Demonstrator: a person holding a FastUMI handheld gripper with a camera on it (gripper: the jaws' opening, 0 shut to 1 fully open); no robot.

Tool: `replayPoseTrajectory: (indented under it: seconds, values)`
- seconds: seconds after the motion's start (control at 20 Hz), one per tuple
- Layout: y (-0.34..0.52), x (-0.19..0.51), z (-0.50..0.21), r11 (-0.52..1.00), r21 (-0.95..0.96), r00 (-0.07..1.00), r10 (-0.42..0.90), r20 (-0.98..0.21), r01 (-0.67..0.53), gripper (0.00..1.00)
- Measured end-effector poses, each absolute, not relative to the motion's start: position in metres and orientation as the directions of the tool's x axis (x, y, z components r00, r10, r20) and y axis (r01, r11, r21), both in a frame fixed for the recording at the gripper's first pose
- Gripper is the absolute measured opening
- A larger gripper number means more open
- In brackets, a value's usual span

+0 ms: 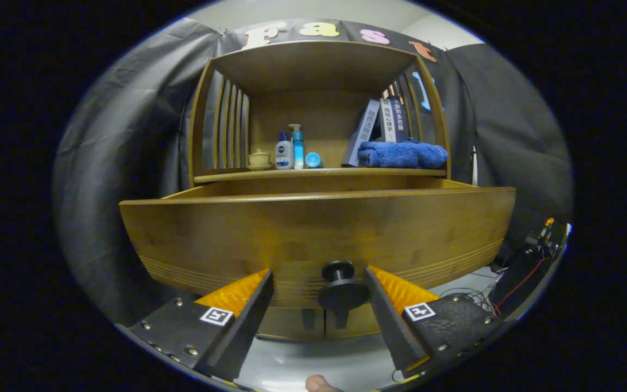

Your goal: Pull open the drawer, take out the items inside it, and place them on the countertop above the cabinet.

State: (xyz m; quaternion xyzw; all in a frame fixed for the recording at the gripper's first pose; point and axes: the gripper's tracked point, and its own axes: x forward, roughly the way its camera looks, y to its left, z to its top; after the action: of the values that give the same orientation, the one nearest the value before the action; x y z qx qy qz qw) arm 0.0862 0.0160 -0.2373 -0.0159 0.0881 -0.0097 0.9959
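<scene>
Black cloth is hanging behind a wooden cabinet (313, 109) whose countertop (319, 173) is already carrying several things. Going from left to right along it, a small lidded cup (259, 159) is sitting beside a white bottle (284, 152), then a tall blue bottle (297, 145) and a round blue cap (313, 159); further right, two books (381, 122) are leaning behind a folded blue towel (402, 154).

Below the countertop the drawer (319, 234) is standing pulled out toward the camera, its front panel hiding whatever is lying inside, so the items cannot be made out from this angle. The dark knob (340, 284) is sitting low on the panel, between the fingers of the gripper (319, 294) but nearer the right one. The fingers are spread wide and are touching neither the knob nor the wood, as far as the view allows. A fingertip (321, 384) of the person holding the tool is peeking in below.

The drawer looks open, so taking the items out is what remains. The risk lies in reaching over that tall front: the spread fingers could catch its top edge, or go in blind and knock an item instead of straddling it. The countertop is also crowded, so a careless placement could topple the bottles.
</scene>
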Motion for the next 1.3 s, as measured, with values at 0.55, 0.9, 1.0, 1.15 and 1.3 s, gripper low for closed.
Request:
replayPoseTrajectory:
  seconds: [0.55, 0.9, 1.0, 1.15, 1.3]
  values:
    - [0.020, 0.132, -0.233, 0.999, -0.031, 0.987, -0.023, -0.159, 0.019, 0.99]
    - [0.020, 0.150, -0.231, 0.999, -0.032, 0.988, -0.024, -0.152, 0.019, 0.99]
    - [0.020, 0.157, -0.232, 0.999, -0.042, 0.987, -0.022, -0.157, 0.015, 0.99]
    - [0.020, 0.173, -0.232, 0.999, -0.034, 0.988, -0.021, -0.152, 0.016, 0.99]
    - [0.021, 0.189, -0.233, 0.999, -0.032, 0.988, -0.024, -0.151, 0.019, 0.99]
